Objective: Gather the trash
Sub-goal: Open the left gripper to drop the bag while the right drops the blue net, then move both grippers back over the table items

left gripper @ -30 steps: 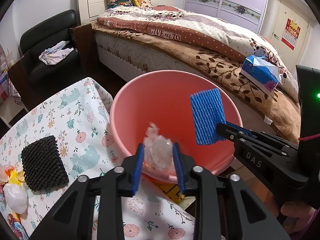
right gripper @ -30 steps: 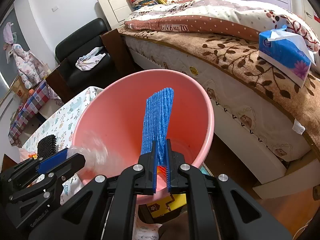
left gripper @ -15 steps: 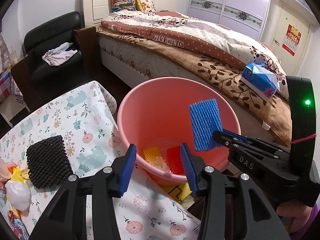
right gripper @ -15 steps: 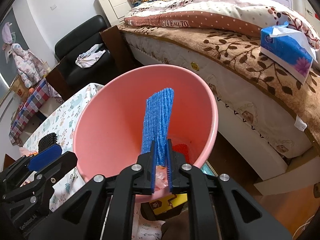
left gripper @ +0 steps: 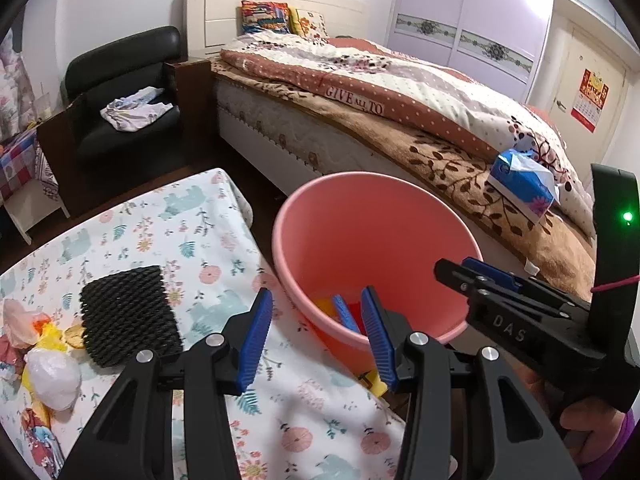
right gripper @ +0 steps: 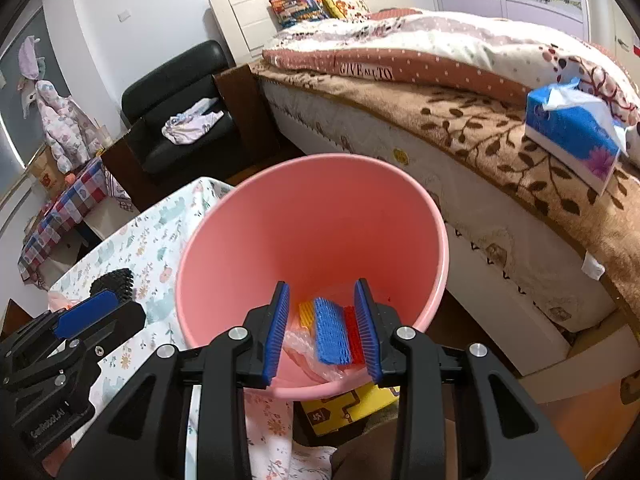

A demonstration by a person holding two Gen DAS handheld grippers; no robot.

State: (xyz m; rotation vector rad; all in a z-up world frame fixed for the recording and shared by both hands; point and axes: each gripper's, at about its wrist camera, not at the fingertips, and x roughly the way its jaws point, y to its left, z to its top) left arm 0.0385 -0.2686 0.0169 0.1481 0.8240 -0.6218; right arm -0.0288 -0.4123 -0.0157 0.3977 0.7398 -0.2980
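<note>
A pink bucket (left gripper: 320,216) (right gripper: 248,232) stands beside the floral-cloth table (left gripper: 192,240). In it lie a blue foam net (right gripper: 331,336), a yellow one (right gripper: 307,312), a red one (right gripper: 352,336) and a clear plastic bag (right gripper: 300,350). My left gripper (left gripper: 316,338) is open and empty over the table edge and the bucket's near rim. My right gripper (right gripper: 323,328) is open and empty above the bucket. A black foam net (left gripper: 128,320), a white plastic bag (left gripper: 52,374) and more wrappers (left gripper: 24,320) lie on the table at the left.
A bed (left gripper: 400,120) with a blue tissue box (left gripper: 520,188) runs behind the bucket. A black armchair (left gripper: 120,92) stands at the back left. A yellow box (right gripper: 352,404) lies on the floor under the bucket's edge.
My left gripper opened and dropped the clear plastic bag into the bucket, then drew back. My right gripper opened and the blue foam net fell into the bucket.
</note>
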